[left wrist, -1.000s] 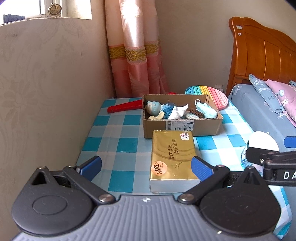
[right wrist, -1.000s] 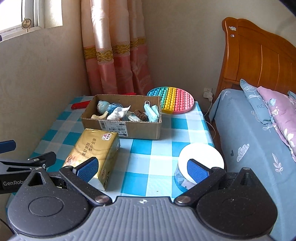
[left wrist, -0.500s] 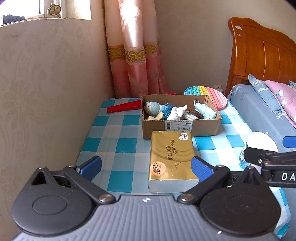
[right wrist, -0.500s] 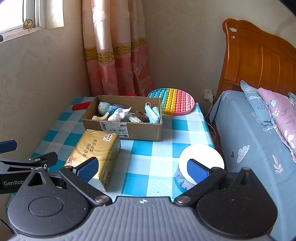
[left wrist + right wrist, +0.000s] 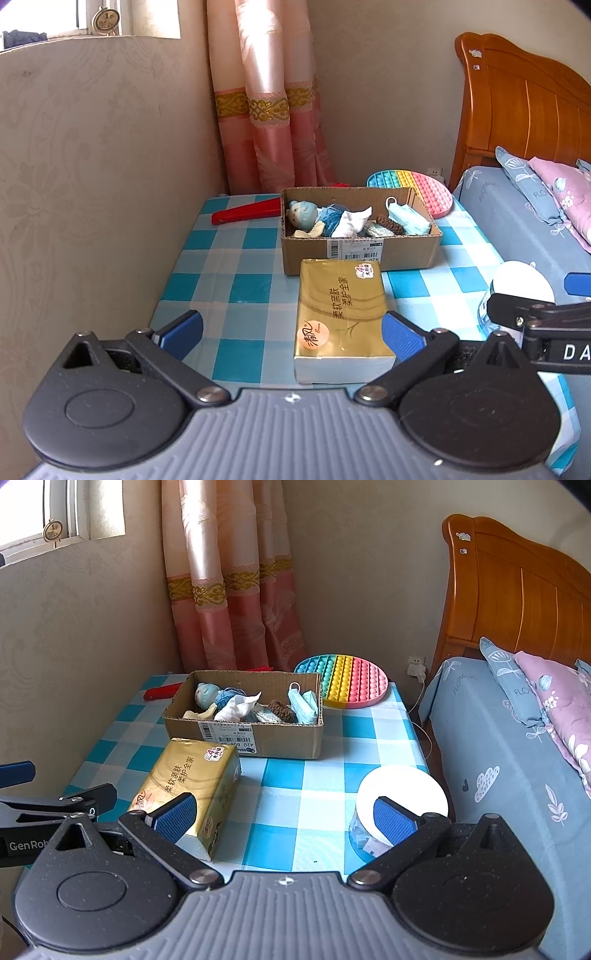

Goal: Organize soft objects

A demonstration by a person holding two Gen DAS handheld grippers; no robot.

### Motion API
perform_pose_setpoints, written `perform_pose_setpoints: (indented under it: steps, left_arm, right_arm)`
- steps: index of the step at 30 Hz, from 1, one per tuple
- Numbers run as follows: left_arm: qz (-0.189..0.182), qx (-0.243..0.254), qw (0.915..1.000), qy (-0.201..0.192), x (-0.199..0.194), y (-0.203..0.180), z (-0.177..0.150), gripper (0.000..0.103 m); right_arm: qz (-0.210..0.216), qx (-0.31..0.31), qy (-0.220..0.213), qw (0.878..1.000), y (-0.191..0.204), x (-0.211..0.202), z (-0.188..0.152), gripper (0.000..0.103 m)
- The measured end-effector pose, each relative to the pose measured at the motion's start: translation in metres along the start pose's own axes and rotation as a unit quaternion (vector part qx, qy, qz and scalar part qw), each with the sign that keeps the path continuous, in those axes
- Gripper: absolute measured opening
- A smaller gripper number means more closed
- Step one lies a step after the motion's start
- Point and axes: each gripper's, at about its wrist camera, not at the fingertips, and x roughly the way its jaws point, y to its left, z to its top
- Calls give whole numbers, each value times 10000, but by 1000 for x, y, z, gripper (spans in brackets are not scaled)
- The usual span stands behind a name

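Note:
A cardboard box (image 5: 362, 247) (image 5: 258, 738) stands on the checked table and holds a small doll (image 5: 303, 218) (image 5: 207, 696), blue yarn, a white cloth (image 5: 351, 223), a brown knit piece (image 5: 279, 707) and a blue face mask (image 5: 406, 221) (image 5: 304, 707). A gold tissue pack (image 5: 341, 317) (image 5: 192, 786) lies in front of the box. My left gripper (image 5: 291, 332) is open and empty, near the tissue pack's front end. My right gripper (image 5: 282, 812) is open and empty above the table's front edge.
A white-lidded clear jar (image 5: 399, 805) (image 5: 517, 291) stands at the front right. A rainbow pop-it disc (image 5: 343, 679) lies behind the box, a red object (image 5: 245, 214) at its left. A wall runs along the left, curtain behind, bed (image 5: 517, 757) to the right.
Both grippers have drawn back slightly from the table; the objects have not moved and both stay open.

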Motion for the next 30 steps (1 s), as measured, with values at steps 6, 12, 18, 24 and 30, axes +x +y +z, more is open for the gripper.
perform_pose_setpoints:
  steps: [6,12,18,24,30]
  left_arm:
    - [2,2,10000,3,1,0,0,102]
    - [13,8,10000,10,1,-2,-1,102]
    - [22,2,10000,19,2,-2,-1,102]
    - [20,-5,10000,7,1,-2,-1,102]
    - [14,-10,10000,7,0,-1,-1,102]
  right_arm:
    - [3,24,1,10000,-1,0,-1,103]
    - [6,60,6,10000,-3,1,-2,103]
    - [19,68,11,10000,-4,1,-2,103]
    - [25,73,6,10000,-4,1,-2,103]
    - [23,39,8,10000,-4,-1,-3,103]
